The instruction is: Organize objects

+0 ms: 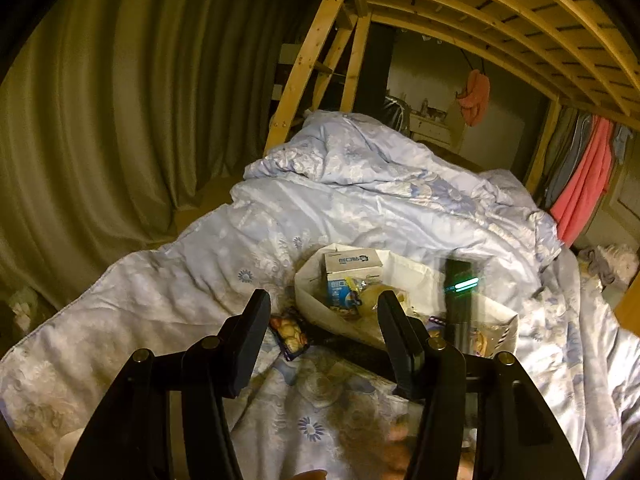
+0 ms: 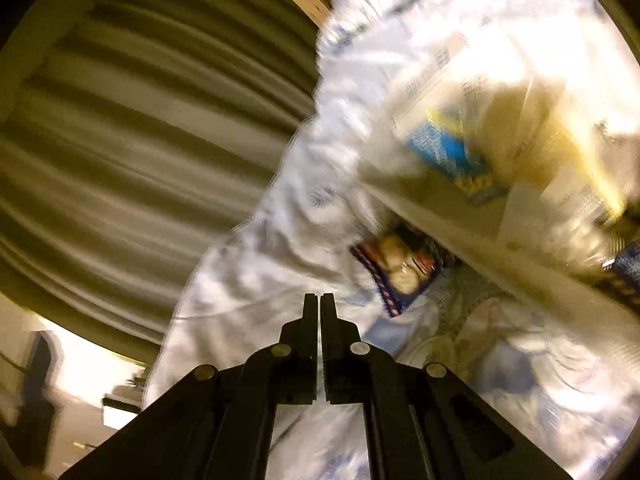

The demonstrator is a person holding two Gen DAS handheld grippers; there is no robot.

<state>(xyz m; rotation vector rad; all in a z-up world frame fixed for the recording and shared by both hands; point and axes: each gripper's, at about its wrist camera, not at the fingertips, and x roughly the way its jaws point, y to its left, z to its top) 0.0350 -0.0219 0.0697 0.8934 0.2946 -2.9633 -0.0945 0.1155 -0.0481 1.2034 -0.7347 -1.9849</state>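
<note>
Stands open on the quilt (image 1: 200, 280) a white bag (image 1: 316, 300) with box (image 1: 352, 262) and snacks, probably as collecting place, one packet (image 1: 290, 334) outside beside it; left tongs (image 1: 324, 316) apart before the bag, right tongs (image 2: 319, 300) together, holding nothing.

Rumpled pale-blue floral quilt (image 1: 360, 200) spread across bed. Olive curtain (image 1: 100, 120) drawn along left side. Wooden slats (image 1: 500, 12) of upper bunk seen overhead. Pink towel (image 1: 584, 184) hung at right post; pink cloth (image 1: 475, 96) suspended behind.
</note>
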